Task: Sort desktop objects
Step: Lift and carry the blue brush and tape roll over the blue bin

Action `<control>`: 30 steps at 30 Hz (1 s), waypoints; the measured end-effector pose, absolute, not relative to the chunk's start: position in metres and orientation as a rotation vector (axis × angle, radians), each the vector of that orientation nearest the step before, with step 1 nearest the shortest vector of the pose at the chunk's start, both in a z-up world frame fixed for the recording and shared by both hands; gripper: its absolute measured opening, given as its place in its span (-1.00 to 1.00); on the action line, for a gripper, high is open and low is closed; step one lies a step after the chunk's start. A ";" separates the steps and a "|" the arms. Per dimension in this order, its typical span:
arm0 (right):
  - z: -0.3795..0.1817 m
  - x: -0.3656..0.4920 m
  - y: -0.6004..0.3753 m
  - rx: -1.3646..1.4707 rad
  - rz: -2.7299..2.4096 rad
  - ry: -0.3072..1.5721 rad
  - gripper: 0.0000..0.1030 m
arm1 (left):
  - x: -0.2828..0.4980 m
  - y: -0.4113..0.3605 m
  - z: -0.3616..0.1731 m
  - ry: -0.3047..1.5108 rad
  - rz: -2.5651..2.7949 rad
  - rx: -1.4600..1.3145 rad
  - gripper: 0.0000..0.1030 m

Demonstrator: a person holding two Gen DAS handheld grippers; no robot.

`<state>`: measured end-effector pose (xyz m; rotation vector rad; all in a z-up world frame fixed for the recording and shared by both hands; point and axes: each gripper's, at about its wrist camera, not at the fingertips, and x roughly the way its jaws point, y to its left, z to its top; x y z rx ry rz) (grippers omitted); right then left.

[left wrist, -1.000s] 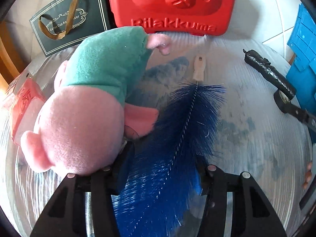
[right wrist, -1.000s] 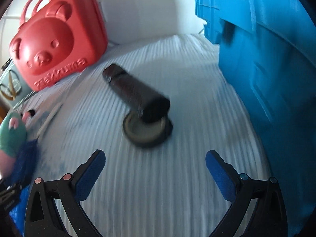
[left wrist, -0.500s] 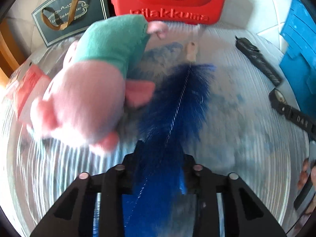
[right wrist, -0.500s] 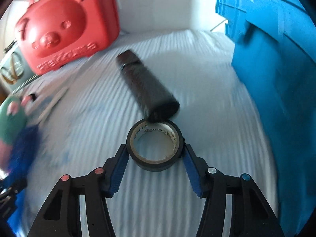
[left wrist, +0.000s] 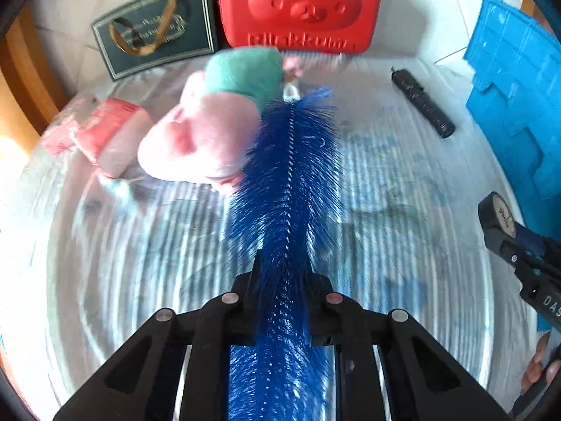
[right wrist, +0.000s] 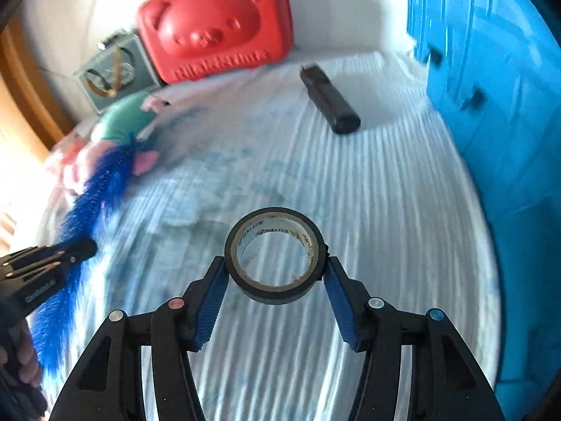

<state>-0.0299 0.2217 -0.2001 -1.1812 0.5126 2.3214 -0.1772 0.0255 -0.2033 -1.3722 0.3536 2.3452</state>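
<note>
My left gripper (left wrist: 280,291) is shut on a blue bristle brush (left wrist: 291,182) and holds it above the white ribbed table cover; the brush also shows in the right wrist view (right wrist: 94,189). My right gripper (right wrist: 275,273) is shut on a black tape roll (right wrist: 275,291) and holds it lifted; the roll also shows at the right edge of the left wrist view (left wrist: 496,215). A pink and green plush toy (left wrist: 210,129) lies behind the brush. A black cylinder (right wrist: 329,100) lies on the table at the back.
A red Rilakkuma case (left wrist: 301,7) and a dark gift box (left wrist: 154,42) stand at the back. A blue plastic crate (right wrist: 491,87) fills the right side. A pink packet (left wrist: 108,137) lies at the left near the plush.
My left gripper closed on the brush and lifted it back from the plush. My right gripper closed on the tape roll and lifted it away from the black cylinder.
</note>
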 end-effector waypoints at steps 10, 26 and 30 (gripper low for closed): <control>-0.100 0.000 0.182 -0.942 2.444 0.372 0.09 | -0.117 0.015 -0.105 0.308 2.417 -1.109 -0.70; 0.032 0.127 0.187 -0.517 2.393 0.212 0.09 | -0.010 0.101 0.014 0.281 2.325 -0.713 -0.70; 0.054 0.165 0.204 -0.435 2.339 0.188 0.09 | 0.021 0.141 0.039 0.266 2.282 -0.623 -0.70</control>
